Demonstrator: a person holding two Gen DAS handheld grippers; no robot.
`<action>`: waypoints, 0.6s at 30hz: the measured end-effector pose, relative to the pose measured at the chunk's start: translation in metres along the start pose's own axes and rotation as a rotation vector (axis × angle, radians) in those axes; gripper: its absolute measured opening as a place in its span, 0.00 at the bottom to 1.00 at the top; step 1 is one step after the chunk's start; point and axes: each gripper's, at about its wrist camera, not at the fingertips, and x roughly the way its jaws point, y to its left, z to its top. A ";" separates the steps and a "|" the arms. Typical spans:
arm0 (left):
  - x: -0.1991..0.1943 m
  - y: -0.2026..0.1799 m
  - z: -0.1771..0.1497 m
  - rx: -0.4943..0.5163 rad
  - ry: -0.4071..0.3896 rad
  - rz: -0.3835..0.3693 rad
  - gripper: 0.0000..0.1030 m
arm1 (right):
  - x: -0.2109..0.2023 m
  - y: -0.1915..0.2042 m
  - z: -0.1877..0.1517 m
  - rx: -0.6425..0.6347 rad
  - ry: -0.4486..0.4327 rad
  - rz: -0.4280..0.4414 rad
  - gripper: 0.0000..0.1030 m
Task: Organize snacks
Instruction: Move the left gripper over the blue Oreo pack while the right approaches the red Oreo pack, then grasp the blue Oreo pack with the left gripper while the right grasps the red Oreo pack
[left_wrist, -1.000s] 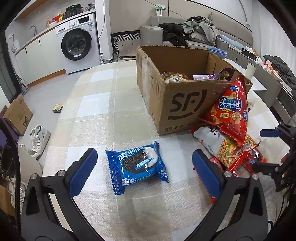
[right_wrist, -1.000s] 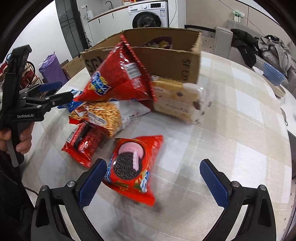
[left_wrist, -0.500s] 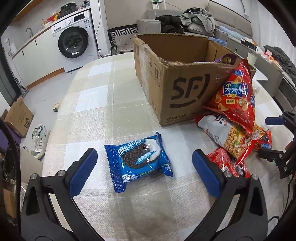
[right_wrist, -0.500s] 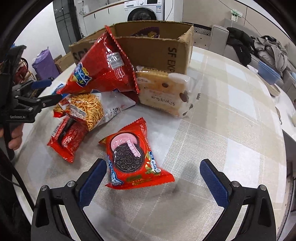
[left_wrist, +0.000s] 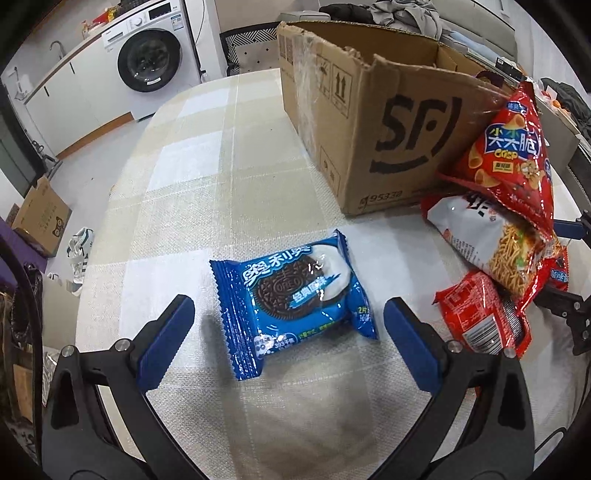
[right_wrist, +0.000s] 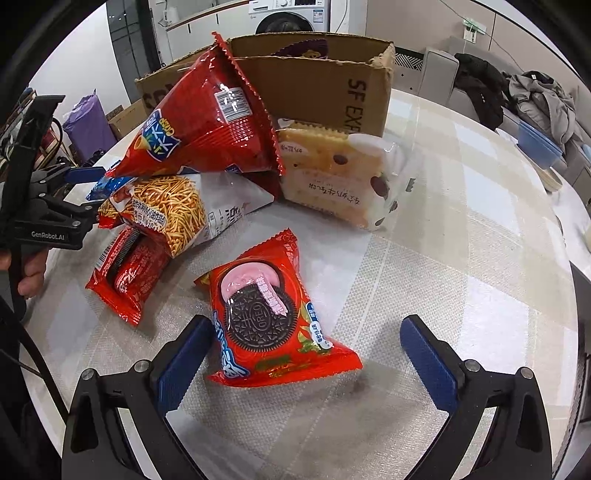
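Blue cookie pack: I see it flat on the tabletop, dead ahead at 12 o'clock of my left tool, sitting between the two blue pads without touching either.
Its long axis: runs roughly 8 to 2 o'clock, so it lies skewed across my closing line; I judge a small wrist turn would square it.
Left tool: spread wide, holding nothing.
Red cookie pack: flat on the tabletop at 12 o'clock of my right tool, its left edge just beside the left pad; long axis near 11 to 5 o'clock.
Right tool: spread wide, empty.
Nearer arm: each pack has its own tool over it.
Cardboard box: open-topped, at 1 o'clock from the blue pack, well apart.
Crowding: red chip bag leans on the box, noodle snack bag below it, small red packet at 3 o'clock of the blue pack.
Open room: bare tabletop at 9 to 12 o'clock of the blue pack; its edge curves away at 9 o'clock.
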 end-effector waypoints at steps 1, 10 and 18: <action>0.001 0.000 0.000 -0.003 -0.002 -0.004 0.99 | -0.001 -0.001 -0.001 -0.004 -0.001 0.003 1.00; 0.015 0.012 -0.001 -0.039 -0.003 -0.041 0.99 | -0.006 0.013 -0.006 -0.064 -0.033 0.036 0.82; 0.013 0.011 -0.004 -0.032 -0.014 -0.068 0.86 | -0.014 0.016 -0.005 -0.083 -0.069 0.058 0.47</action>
